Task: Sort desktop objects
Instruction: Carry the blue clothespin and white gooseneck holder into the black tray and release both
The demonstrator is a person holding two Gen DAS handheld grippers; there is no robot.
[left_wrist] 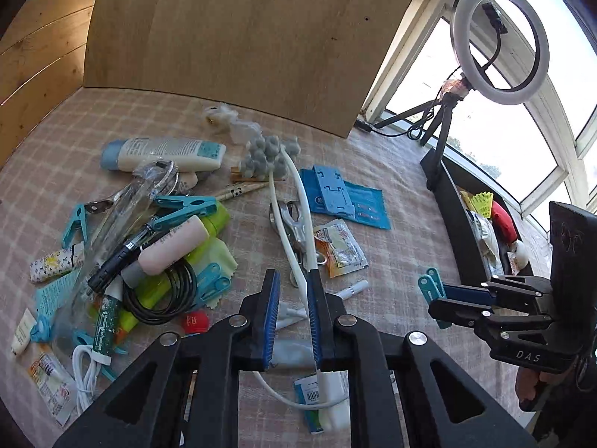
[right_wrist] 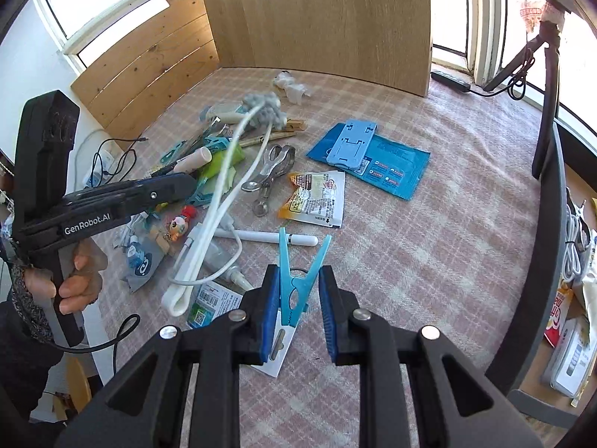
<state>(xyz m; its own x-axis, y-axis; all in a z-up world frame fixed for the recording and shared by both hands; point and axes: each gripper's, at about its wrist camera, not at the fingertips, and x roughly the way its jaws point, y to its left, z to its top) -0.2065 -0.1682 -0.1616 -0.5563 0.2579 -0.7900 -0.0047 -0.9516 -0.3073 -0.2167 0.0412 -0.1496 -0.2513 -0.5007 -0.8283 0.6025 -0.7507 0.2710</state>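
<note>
A pile of small desk objects lies on the checked cloth (left_wrist: 391, 261). My left gripper (left_wrist: 293, 291) is open; a white flexible cord (left_wrist: 294, 201) with a grey bobbled head (left_wrist: 266, 153) runs along its right finger, lifted off the table. Whether the cord is pinched I cannot tell. My right gripper (right_wrist: 298, 291) holds a light blue clothespin (right_wrist: 298, 280) between its fingers, against the left pad, with a gap at the right pad. In the left wrist view the right gripper (left_wrist: 433, 291) shows the same clothespin (left_wrist: 429, 283) at its tips.
A black bin (left_wrist: 481, 224) with sorted items stands at the right edge, also seen in the right wrist view (right_wrist: 537, 261). A ring light on a tripod (left_wrist: 500, 41) stands behind it. A wooden board (left_wrist: 242, 37) closes the back. Blue packets (right_wrist: 384, 160), metal tongs (right_wrist: 272, 168) and a white pen (right_wrist: 268, 238) lie mid-table.
</note>
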